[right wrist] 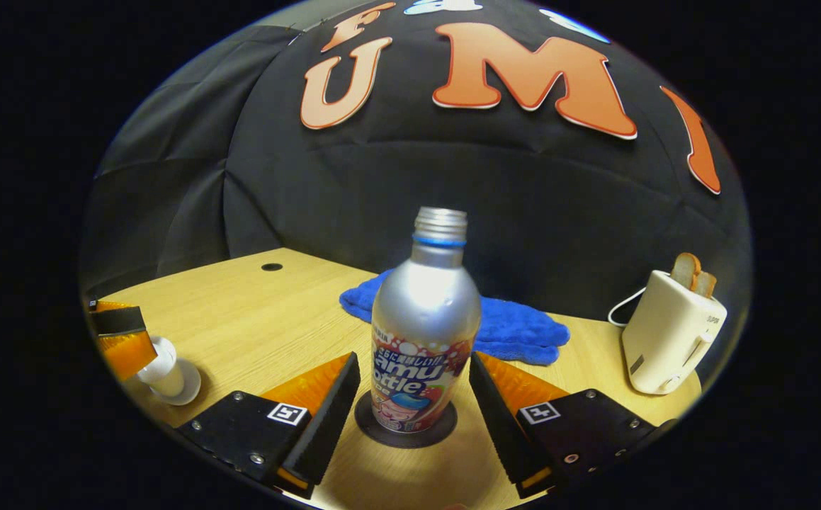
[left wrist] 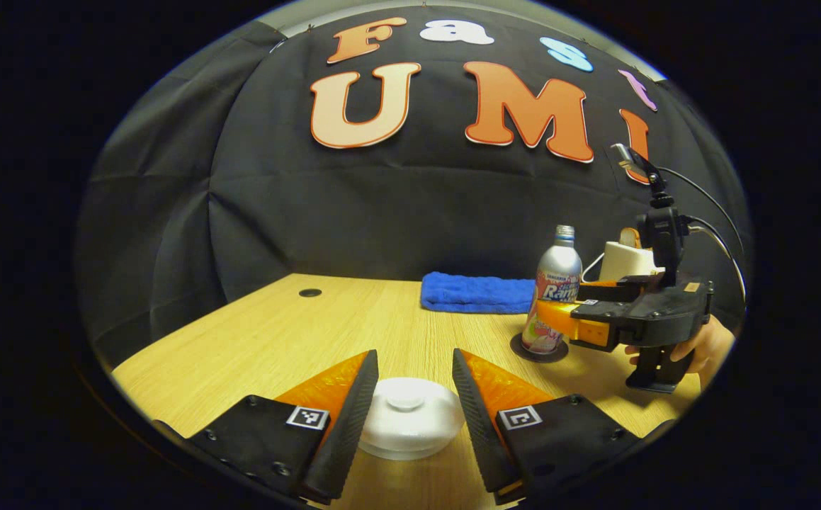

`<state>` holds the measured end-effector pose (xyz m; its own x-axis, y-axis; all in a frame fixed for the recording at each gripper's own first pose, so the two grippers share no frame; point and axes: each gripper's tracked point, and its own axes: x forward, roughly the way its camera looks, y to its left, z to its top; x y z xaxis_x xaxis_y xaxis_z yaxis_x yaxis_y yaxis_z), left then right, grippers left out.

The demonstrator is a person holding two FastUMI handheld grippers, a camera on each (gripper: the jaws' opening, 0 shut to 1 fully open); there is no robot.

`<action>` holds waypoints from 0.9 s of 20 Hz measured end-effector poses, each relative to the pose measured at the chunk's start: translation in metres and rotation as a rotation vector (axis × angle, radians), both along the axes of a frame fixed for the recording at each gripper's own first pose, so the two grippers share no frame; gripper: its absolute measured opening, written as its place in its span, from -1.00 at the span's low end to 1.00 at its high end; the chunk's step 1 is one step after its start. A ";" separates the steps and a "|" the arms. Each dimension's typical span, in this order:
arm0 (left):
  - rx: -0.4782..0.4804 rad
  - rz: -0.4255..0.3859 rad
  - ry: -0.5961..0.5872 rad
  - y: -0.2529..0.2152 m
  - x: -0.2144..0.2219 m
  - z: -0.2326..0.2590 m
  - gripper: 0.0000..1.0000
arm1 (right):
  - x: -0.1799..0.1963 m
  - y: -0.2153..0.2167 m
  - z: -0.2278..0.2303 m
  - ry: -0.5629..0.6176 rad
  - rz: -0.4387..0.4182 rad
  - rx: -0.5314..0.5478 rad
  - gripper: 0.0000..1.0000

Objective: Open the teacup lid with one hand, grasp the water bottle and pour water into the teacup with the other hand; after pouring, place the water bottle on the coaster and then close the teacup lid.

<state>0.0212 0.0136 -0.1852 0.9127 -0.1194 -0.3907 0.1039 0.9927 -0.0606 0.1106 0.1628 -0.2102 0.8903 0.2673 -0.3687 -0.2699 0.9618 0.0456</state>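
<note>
Both grippers stood released — the left gripper (left wrist: 410, 397) straddling the teacup lid (left wrist: 410, 416), brittle-looking, best pinched at its knob; the right gripper (right wrist: 414, 400) flanked the slick metal water bottle (right wrist: 424, 333).

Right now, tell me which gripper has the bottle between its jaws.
The right gripper: its open jaws flank the water bottle standing on the coaster, not pressing on it. The left gripper flanks the white teacup lid instead.
</note>
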 end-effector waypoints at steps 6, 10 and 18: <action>0.012 0.031 -0.134 -0.001 0.002 0.058 0.54 | -0.033 -0.037 0.068 -0.158 -0.067 -0.031 0.88; -0.003 0.053 -0.221 -0.003 -0.002 0.102 0.69 | -0.071 -0.057 0.100 -0.215 -0.120 -0.006 0.89; -0.026 0.051 -0.346 -0.018 -0.013 0.157 1.00 | -0.117 -0.094 0.145 -0.315 -0.179 0.041 0.92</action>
